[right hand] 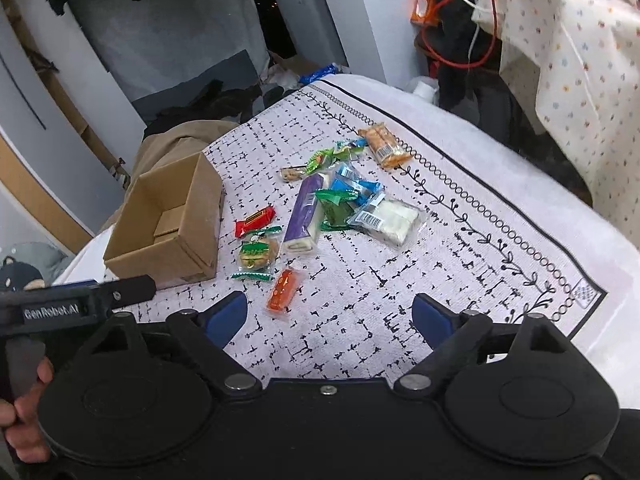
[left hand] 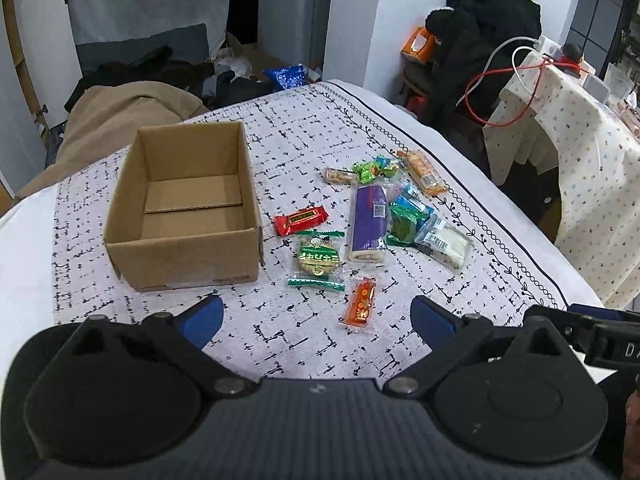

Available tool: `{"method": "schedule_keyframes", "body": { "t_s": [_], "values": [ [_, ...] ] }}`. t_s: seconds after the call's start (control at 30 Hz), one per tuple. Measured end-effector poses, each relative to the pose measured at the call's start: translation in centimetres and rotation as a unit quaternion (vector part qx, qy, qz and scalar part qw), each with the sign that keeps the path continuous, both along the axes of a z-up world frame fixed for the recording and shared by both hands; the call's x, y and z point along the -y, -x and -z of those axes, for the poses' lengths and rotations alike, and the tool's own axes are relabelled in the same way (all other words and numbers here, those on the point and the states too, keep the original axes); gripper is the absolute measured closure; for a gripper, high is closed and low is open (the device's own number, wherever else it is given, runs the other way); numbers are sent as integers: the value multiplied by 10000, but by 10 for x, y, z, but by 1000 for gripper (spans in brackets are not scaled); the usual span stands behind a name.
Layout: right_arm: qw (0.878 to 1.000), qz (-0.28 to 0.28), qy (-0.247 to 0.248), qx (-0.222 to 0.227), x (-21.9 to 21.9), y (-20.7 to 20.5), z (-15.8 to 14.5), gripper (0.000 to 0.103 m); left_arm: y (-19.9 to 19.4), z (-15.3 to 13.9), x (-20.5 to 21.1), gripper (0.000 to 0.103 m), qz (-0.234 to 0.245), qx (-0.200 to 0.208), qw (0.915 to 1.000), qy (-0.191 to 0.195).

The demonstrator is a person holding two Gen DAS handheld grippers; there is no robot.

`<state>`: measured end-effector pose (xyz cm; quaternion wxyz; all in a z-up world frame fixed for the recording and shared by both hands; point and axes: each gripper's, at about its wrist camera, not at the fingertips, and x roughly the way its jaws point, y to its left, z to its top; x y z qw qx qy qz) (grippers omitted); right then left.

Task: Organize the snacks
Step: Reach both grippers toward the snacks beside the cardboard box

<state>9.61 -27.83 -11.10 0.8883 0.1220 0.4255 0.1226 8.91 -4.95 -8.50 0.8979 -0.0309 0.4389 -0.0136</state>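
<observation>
Both grippers hover low over bare patterned cloth, jaws wide, holding nothing: left gripper, right gripper. Landmark: cardboard box, open-topped, nothing visible inside, near the tabletop's left edge. Orange packet lies right of and nearer than the box, closest to the left gripper. Other snacks scatter right of the box, apart from it. Open cloth runs from the snacks to the bordered right edge.

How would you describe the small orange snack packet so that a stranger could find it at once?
Start at the open cardboard box on the patterned tablecloth; the loose snacks lie to its right. The orange packet lies alone at the pile's near edge, closest to the grippers. It is the only bright orange wrapper with clear ends, touching nothing.
</observation>
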Motion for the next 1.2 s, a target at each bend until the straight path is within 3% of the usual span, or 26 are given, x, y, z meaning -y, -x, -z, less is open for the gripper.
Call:
{"method": "schedule_keyframes", "body": {
  "t_s": [0.2, 0.37, 0.63, 0.83, 1.2],
  "values": [
    [9997, 67, -201, -155, 3, -20, 18, 18, -16, 17, 5, 5, 18, -167, 9999, 6],
    [9985, 183, -390, -329, 4, -37, 36, 26, -32, 34, 9, 9, 34, -331, 9994, 69],
    [9964, 377, -558, -513, 9, -62, 54, 29, -59, 60, 19, 19, 13, -632, 9979, 155],
    [9951, 562, -453, -682, 16, -85, 69, 29, -80, 83, 30, 28, -70, -905, 9955, 262],
    [9933, 380, 103, -1089, 18, -131, 97, 26, -112, 121, 51, 37, -122, -1404, 9894, 357]
  ]
}}
